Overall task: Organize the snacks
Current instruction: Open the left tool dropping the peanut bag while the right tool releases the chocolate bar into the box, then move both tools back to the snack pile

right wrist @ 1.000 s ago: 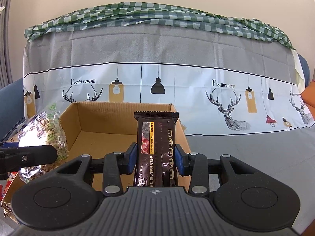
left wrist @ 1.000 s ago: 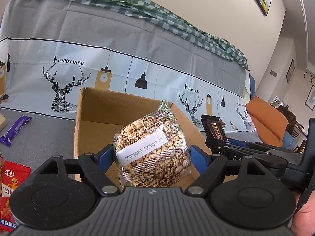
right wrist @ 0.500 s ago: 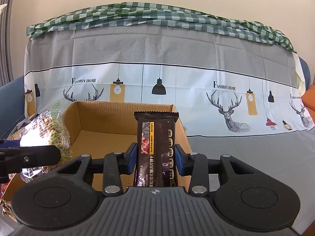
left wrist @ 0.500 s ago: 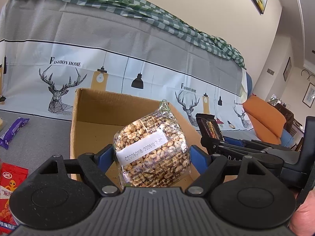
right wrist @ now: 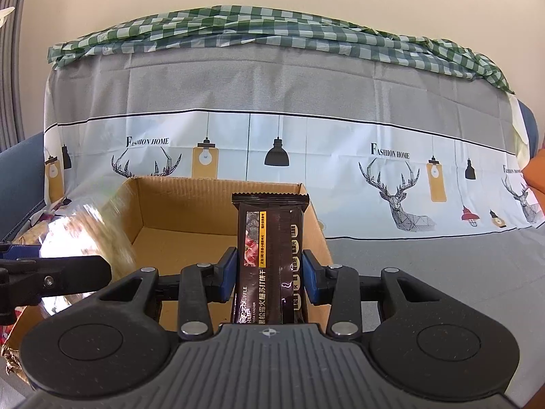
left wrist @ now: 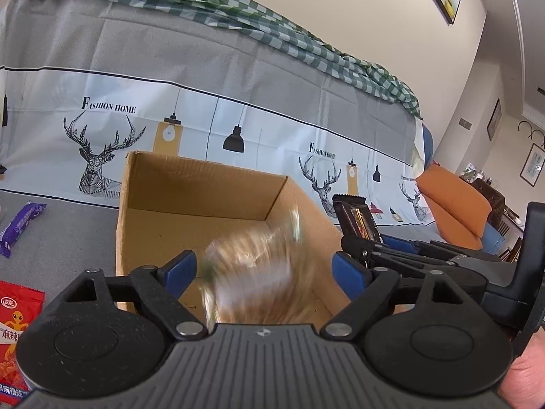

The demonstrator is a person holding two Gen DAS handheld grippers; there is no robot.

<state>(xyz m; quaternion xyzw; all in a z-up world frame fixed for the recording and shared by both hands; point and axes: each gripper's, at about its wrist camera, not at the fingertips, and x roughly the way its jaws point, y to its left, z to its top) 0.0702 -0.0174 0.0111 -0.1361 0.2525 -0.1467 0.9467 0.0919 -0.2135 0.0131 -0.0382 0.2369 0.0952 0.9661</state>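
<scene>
Left gripper (left wrist: 262, 272): jaws opening; blurred clear bag of puffed grain (left wrist: 255, 272) dropping free (could miss open brown cardboard box (left wrist: 204, 191)).
Right gripper (right wrist: 269, 272): pinching upright dark cracker packet (right wrist: 269, 259); may snag the box wall.

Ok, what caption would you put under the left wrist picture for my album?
Left gripper opening, blurred clear bag of puffed grain snacks dropping toward open brown cardboard box.

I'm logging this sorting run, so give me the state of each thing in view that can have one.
Left gripper: jaws opening, pads clear of the bag.
Peanut bag: blurred, dropping toward the box.
Cardboard box: open-topped, floor bare where visible.
Right gripper: shut on the cracker pack.
Cracker pack: upright, sealed.
Purple bar: lying flat.
Red packet: lying flat.
</scene>
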